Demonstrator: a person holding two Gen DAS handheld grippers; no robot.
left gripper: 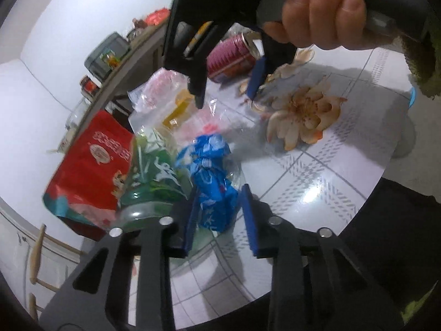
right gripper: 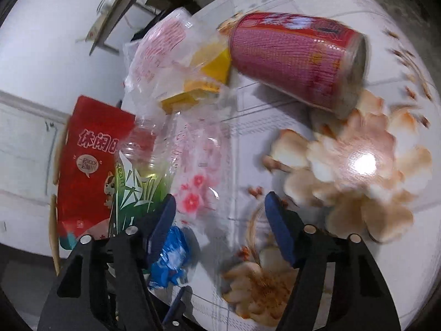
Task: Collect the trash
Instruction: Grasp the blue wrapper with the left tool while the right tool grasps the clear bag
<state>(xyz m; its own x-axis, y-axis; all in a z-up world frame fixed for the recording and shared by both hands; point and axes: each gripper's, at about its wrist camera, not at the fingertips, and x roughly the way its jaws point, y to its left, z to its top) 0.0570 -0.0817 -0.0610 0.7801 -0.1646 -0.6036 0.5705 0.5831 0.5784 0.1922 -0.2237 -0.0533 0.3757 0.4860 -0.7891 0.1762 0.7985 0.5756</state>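
Observation:
Trash lies in a heap on the left of a round table with a floral cloth [left gripper: 317, 182] [right gripper: 256, 127]. It holds a red snack bag [left gripper: 93, 165] [right gripper: 88, 165], a green-printed clear bottle [left gripper: 154, 176] [right gripper: 137, 184], clear plastic bags around a yellow box [left gripper: 176, 107] [right gripper: 204, 74], and a crumpled blue wrapper [left gripper: 212, 193] [right gripper: 171, 259]. A red can [left gripper: 228, 58] [right gripper: 295, 58] lies on its side behind. My left gripper [left gripper: 220, 220] straddles the blue wrapper: one pad touches it, a thin gap shows at the other. My right gripper [left gripper: 226, 88] [right gripper: 220, 226] hangs open above the cloth beside the clear bags, holding nothing.
A shelf with jars and a grey box [left gripper: 110, 55] runs along the white wall at the left. A wooden chair [left gripper: 35, 253] stands below the table's left edge. A person's hand [left gripper: 322, 19] grips the right tool; dark clothing [left gripper: 399, 234] fills the lower right.

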